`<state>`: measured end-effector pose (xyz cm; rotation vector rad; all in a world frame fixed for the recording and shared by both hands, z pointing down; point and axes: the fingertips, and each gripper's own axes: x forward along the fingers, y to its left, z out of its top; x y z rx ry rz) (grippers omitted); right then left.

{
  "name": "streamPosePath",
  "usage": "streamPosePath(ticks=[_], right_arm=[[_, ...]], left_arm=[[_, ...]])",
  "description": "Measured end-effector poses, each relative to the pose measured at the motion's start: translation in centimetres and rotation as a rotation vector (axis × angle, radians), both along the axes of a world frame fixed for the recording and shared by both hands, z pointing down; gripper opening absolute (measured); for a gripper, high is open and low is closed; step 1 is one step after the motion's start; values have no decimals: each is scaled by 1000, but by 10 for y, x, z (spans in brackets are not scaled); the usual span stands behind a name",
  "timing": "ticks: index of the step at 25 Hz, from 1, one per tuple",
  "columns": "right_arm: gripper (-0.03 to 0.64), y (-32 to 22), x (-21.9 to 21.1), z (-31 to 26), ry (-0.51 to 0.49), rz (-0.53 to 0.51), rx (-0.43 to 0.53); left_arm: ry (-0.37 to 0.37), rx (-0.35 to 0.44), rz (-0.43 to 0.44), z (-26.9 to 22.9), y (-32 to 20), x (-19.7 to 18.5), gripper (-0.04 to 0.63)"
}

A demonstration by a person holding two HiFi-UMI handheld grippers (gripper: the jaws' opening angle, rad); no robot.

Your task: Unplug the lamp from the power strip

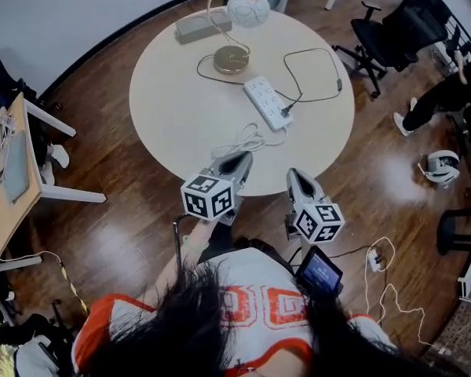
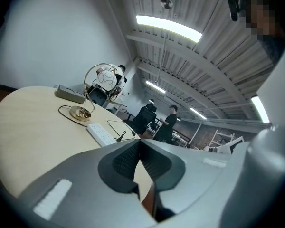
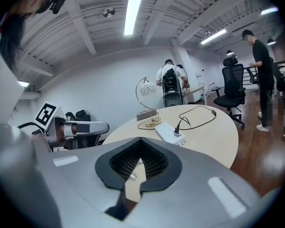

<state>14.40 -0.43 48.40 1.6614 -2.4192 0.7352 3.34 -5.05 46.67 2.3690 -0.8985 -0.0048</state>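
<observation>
Pre-reach: lamp plug (image 1: 285, 113) seated in power strip (image 1: 268, 101) near table (image 1: 180, 108) centre; left gripper (image 1: 239, 161) and right gripper (image 1: 297, 177), jaws together, empty, at near edge; 1 must open, pinch plug.

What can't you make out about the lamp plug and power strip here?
Head view: which socket of the power strip holds the plug; too small.
Head view: where the white cord leads; the left hand-held gripper covers it.
Left gripper view: how deep the plug sits; small and blurred.
</observation>
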Motion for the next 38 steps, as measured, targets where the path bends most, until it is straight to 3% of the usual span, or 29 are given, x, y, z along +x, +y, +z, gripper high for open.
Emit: streamPosePath(ticks=[9, 15, 24, 38], right_arm=[[1, 61, -29, 30, -102, -104, -50], [0, 81, -54, 24, -106, -150, -27], [0, 88, -59, 10, -65, -124, 0], [0, 86, -125, -4, -62, -145, 10]], left_arm=[[-67, -22, -44, 9, 79, -9, 0], [-91, -8, -41, 7, 100, -20, 0], [-63, 22, 1, 1, 106, -22, 0], [-11, 11, -10, -7, 107, -83, 0]])
